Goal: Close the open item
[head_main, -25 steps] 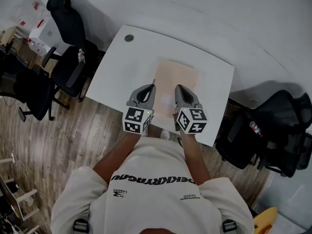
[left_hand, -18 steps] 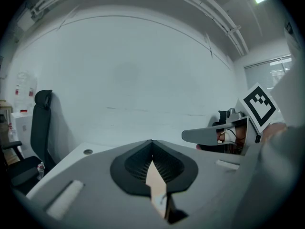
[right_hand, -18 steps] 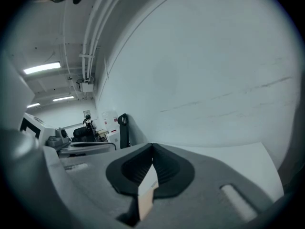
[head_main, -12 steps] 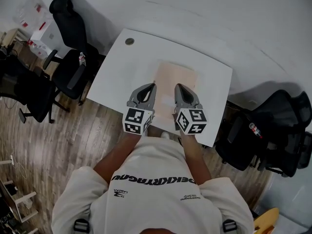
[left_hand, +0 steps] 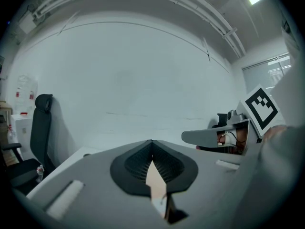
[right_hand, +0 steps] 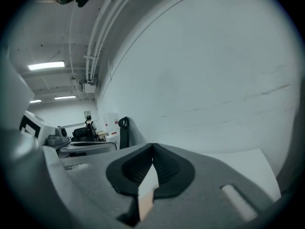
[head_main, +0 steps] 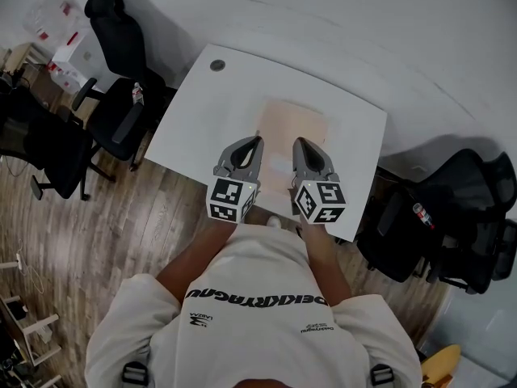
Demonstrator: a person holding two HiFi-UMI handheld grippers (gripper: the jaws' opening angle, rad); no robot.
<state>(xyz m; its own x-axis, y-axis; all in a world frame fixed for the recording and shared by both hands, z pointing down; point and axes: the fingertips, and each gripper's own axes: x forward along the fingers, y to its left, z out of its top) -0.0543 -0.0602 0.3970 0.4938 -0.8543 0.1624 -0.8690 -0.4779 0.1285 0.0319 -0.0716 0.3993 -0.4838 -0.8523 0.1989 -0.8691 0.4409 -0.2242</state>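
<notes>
A flat beige rectangular item (head_main: 296, 123) lies on the white table (head_main: 194, 120), its near part hidden behind the grippers. I cannot tell from here whether it is open. My left gripper (head_main: 257, 141) and right gripper (head_main: 300, 142) hover side by side over the table's near edge, pointing at the item and holding nothing. In the left gripper view the jaws meet at the tip (left_hand: 152, 141), shut, with the beige surface showing through the slit. The right gripper view shows the same closed tip (right_hand: 152, 145).
Black office chairs stand at the table's left (head_main: 121, 95) and right (head_main: 452, 217). A round grommet (head_main: 217, 65) sits in the table's far left corner. A white wall runs behind the table, and the floor is wood.
Hardly anything differs: both grippers stay shut, side by side over the table's near edge, and the beige item has not moved.
</notes>
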